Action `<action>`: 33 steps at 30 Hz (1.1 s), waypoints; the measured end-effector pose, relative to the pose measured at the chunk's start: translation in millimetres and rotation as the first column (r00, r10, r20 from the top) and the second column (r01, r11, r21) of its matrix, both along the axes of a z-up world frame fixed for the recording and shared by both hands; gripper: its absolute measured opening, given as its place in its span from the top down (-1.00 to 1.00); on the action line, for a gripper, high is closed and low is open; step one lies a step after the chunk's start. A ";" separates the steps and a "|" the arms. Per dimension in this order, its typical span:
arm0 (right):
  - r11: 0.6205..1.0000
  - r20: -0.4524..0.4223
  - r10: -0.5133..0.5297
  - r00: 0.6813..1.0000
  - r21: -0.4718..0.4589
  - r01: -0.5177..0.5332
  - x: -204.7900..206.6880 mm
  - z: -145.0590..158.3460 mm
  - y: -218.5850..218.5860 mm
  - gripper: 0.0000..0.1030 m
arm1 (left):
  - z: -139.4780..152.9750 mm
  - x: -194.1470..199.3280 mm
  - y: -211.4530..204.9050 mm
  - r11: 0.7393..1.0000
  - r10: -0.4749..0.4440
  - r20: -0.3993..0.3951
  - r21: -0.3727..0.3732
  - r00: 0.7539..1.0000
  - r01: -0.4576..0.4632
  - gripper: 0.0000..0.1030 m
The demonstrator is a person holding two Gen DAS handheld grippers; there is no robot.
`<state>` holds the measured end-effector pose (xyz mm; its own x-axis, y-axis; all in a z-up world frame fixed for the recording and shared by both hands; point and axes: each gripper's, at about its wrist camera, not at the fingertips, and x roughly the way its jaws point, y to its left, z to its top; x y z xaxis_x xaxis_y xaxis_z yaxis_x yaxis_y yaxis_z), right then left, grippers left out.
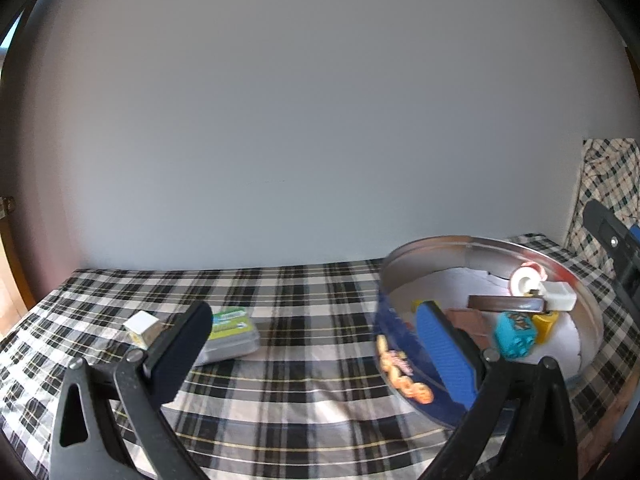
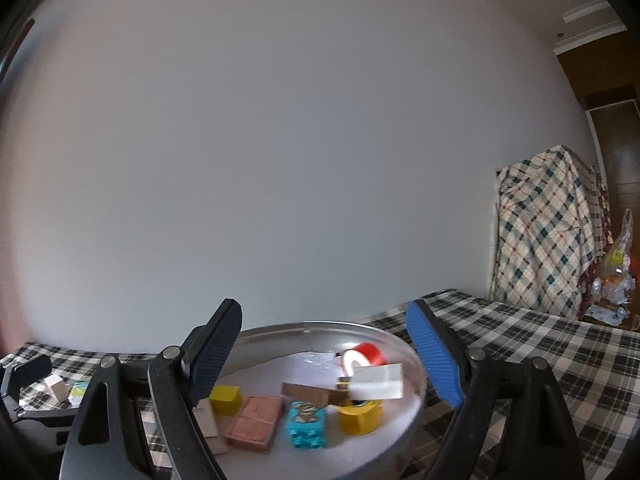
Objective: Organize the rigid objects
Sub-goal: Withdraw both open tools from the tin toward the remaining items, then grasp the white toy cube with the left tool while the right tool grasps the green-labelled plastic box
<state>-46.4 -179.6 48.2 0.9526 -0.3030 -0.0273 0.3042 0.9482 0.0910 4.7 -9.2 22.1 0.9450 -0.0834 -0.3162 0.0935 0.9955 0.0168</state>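
Both tongs, left [image 1: 316, 356] and right [image 2: 324, 356], are gaping wide, holding nothing. Left of the tin [image 1: 404, 376], the white cube [image 1: 141, 327] is lying loose; likely light and stiff, best pinched across flat faces.

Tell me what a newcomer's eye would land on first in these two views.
The round metal tin near the right gripper draws the eye first, packed with bright pieces: a turquoise block, a yellow roll and a red tape roll. Next comes the checked tablecloth, where a green-labelled box and a small white cube lie outside the tin, beyond the open left gripper.
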 end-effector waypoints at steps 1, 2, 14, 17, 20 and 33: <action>1.000 -0.001 0.008 1.000 -0.001 -0.008 0.8 -0.2 4.0 -0.67 | -0.2 0.6 4.0 1.000 0.007 0.000 -0.001 1.000 -0.007 -0.99; 1.000 -0.002 0.016 1.000 -0.001 -0.016 1.9 -0.3 7.9 -0.67 | -0.4 1.6 8.1 1.000 0.014 0.000 -0.002 1.000 -0.014 -0.99; 0.993 -0.032 0.121 0.992 -0.011 -0.121 20.7 -2.9 61.8 -0.67 | -3.6 12.7 61.3 0.997 0.083 -0.005 -0.007 0.997 -0.083 -0.99; 0.989 -0.047 0.145 0.988 -0.006 -0.146 28.2 -4.3 73.9 -0.67 | -4.7 16.3 74.4 0.995 0.100 -0.009 -0.009 0.995 -0.100 -0.99; 0.986 -0.063 0.167 0.984 0.007 -0.167 35.3 -5.9 84.3 -0.67 | -5.2 20.3 89.3 0.993 0.121 -0.012 -0.005 0.993 -0.121 -0.99; 0.945 -0.245 0.322 0.915 0.025 -0.326 82.3 -18.9 145.4 -0.67 | -13.6 48.1 194.9 0.938 0.344 -0.082 0.004 0.935 -0.345 -0.99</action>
<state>35.8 -34.2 29.2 0.9635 0.0184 -0.2672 -0.0088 0.9993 0.0371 52.9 185.7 8.5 0.8877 0.2394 -0.3932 -0.2551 0.9668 0.0127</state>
